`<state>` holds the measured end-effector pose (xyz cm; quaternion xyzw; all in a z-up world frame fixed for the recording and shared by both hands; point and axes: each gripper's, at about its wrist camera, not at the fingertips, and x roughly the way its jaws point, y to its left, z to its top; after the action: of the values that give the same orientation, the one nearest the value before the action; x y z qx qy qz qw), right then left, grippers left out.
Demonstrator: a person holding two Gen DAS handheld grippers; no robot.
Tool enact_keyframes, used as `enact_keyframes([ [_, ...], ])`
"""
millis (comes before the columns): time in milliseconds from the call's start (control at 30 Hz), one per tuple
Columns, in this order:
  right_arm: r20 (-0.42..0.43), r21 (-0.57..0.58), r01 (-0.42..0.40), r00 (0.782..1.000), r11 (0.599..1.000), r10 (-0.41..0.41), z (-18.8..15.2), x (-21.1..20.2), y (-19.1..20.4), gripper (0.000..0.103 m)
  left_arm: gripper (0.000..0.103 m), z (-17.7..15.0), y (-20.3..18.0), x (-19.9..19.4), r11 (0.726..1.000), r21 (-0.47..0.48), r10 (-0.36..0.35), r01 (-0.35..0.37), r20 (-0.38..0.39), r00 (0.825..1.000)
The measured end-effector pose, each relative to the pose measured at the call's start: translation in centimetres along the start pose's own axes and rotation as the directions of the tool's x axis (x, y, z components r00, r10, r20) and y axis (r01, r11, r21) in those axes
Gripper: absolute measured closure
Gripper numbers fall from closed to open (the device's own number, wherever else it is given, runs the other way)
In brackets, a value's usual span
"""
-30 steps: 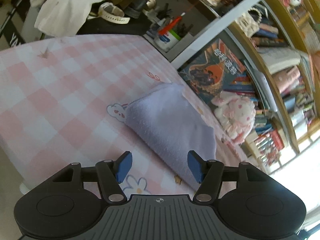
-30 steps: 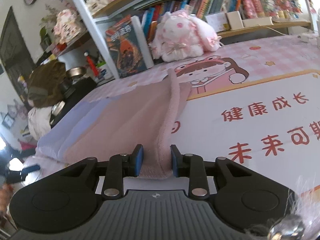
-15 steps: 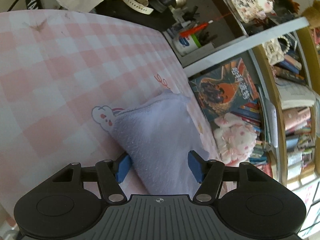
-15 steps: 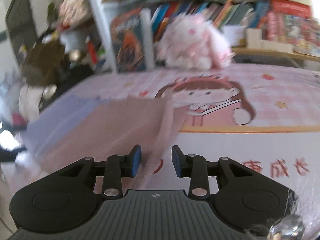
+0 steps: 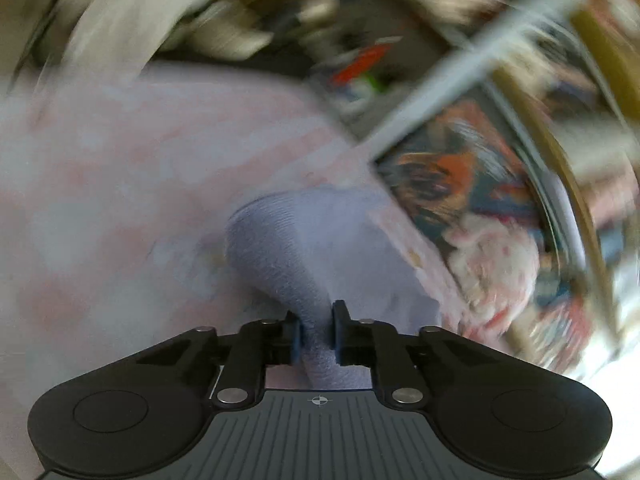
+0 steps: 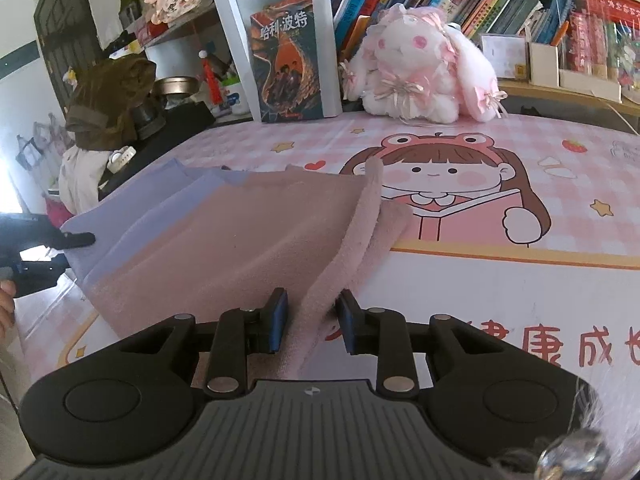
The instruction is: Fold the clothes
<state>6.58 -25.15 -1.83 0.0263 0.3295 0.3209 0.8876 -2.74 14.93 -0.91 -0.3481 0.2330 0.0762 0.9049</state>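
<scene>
Desk mat [image 6: 500, 280]: pink, under towel.
Left gripper [image 5: 316, 330]: closing, pinching towel [image 5: 304, 256] corner to lift.
Right gripper [image 6: 311, 322]: closing around pink towel edge [image 6: 340, 264], pads apart.

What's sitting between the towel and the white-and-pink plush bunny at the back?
Nothing: in the right wrist view, only bare pink checked table cover lies between the towel and the plush bunny.

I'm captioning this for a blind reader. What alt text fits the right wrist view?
The right tongs straddle a raised pink fold of a pink and lavender cloth spread on a cartoon-printed desk mat, their jaws closing. Behind stand a plush bunny and crowded bookshelves.
</scene>
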Motion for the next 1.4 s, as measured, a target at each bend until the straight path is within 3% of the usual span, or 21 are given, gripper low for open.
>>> enact_keyframes([
  [33,0.001,0.003,-0.001,1.0,1.0,0.001,0.0,0.0,0.0,0.077,0.091,-0.3,-2.0,-1.0,0.991,0.131,-0.011,0.004,0.051,0.999],
  [100,0.0,0.013,-0.006,1.0,1.0,0.006,0.0,0.0,-0.2,0.077,0.09,-1.2,-5.0,-2.5,0.944,0.329,-0.057,0.014,0.12,0.991],
  [167,-0.001,0.027,-0.013,1.0,1.0,0.013,-0.1,0.0,-0.4,0.077,0.088,-1.9,-6.6,-2.9,0.908,0.418,-0.082,0.022,0.126,0.989],
  [233,0.0,0.037,-0.018,1.0,0.999,0.018,-0.1,0.0,-0.5,0.077,0.087,-1.7,-6.1,-1.9,0.929,0.37,-0.058,0.021,0.087,0.995],
  [333,-0.002,0.036,-0.016,1.0,0.999,0.017,-0.1,0.0,-0.5,0.077,0.081,-0.5,-3.3,-0.5,0.981,0.194,-0.01,0.004,0.032,0.999],
  [400,-0.004,0.032,-0.016,1.0,0.999,0.016,-0.1,0.0,-0.4,0.077,0.077,-0.1,-1.8,0.2,0.995,0.103,0.004,-0.003,-0.011,1.0],
  [567,-0.011,0.028,-0.018,1.0,0.999,0.019,0.0,0.1,-0.5,0.077,0.062,-0.1,1.0,0.9,0.999,-0.052,-0.001,-0.003,-0.074,0.997],
  [767,-0.021,0.024,-0.019,1.0,1.0,0.02,0.1,0.2,-0.5,0.077,0.058,0.4,3.8,1.5,0.964,-0.265,-0.051,0.033,-0.062,0.997],
  [1000,-0.028,0.024,-0.017,0.999,1.0,0.018,0.2,0.2,-0.4,0.077,0.058,0.8,4.4,2.1,0.957,-0.284,-0.074,0.057,-0.049,0.996],
  [1167,-0.02,0.028,-0.005,1.0,1.0,0.006,0.0,0.2,-0.2,0.077,0.064,0.8,4.5,2.2,0.956,-0.288,-0.074,0.059,-0.041,0.996],
  [1300,-0.021,0.022,0.01,1.0,1.0,-0.01,0.0,0.3,0.3,0.077,0.079,1.0,5.3,2.5,0.949,-0.311,-0.072,0.054,-0.044,0.996],
  [1400,-0.021,0.018,0.007,1.0,1.0,-0.006,0.0,0.6,0.9,0.077,0.083,1.2,6.0,2.4,0.953,-0.298,-0.07,0.058,-0.028,0.997],
])
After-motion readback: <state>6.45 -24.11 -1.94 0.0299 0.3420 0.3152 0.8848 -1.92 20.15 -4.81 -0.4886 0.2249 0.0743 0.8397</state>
